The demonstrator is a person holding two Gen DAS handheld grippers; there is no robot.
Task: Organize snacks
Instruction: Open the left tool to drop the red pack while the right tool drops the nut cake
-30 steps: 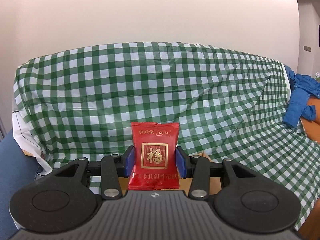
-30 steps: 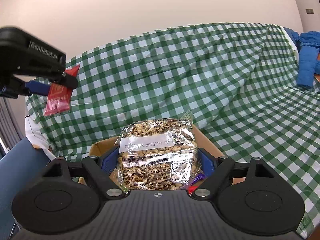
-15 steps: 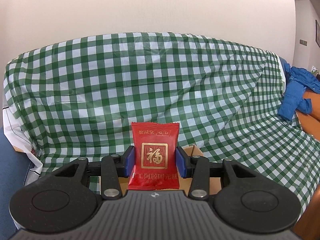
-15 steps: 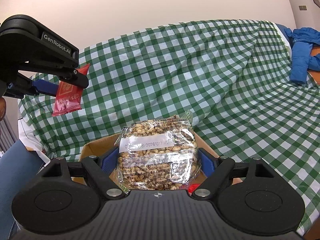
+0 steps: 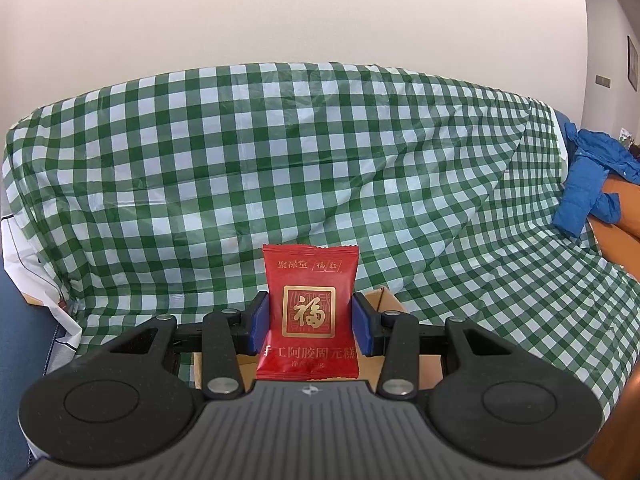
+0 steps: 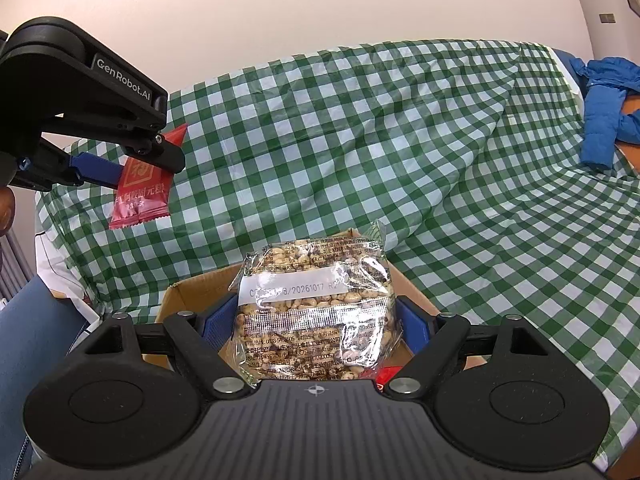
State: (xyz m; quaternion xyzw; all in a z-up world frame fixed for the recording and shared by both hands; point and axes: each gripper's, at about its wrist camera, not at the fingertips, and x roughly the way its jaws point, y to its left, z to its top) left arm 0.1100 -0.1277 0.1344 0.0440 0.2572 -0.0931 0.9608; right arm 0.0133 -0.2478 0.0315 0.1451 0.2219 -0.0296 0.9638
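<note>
My left gripper (image 5: pixel 310 322) is shut on a red snack packet (image 5: pixel 309 300) with gold characters, held upright in the air. It shows in the right wrist view too, the left gripper (image 6: pixel 132 164) holding the red packet (image 6: pixel 138 196) at the upper left. My right gripper (image 6: pixel 316 320) is shut on a clear bag of puffed grain snack (image 6: pixel 316 312), held over an open cardboard box (image 6: pixel 192 292). The box (image 5: pixel 384 300) peeks out behind the left gripper's fingers.
A green-and-white checked cloth (image 5: pixel 320 168) covers the sofa behind the box. A blue jacket (image 5: pixel 592 184) lies at the far right on an orange surface (image 5: pixel 624 208). A blue chair (image 6: pixel 28 320) stands at the left. A red wrapper (image 6: pixel 386 374) shows inside the box.
The left gripper with the red packet has moved right and nearer to the box. The right gripper still holds its bag over the box.
</note>
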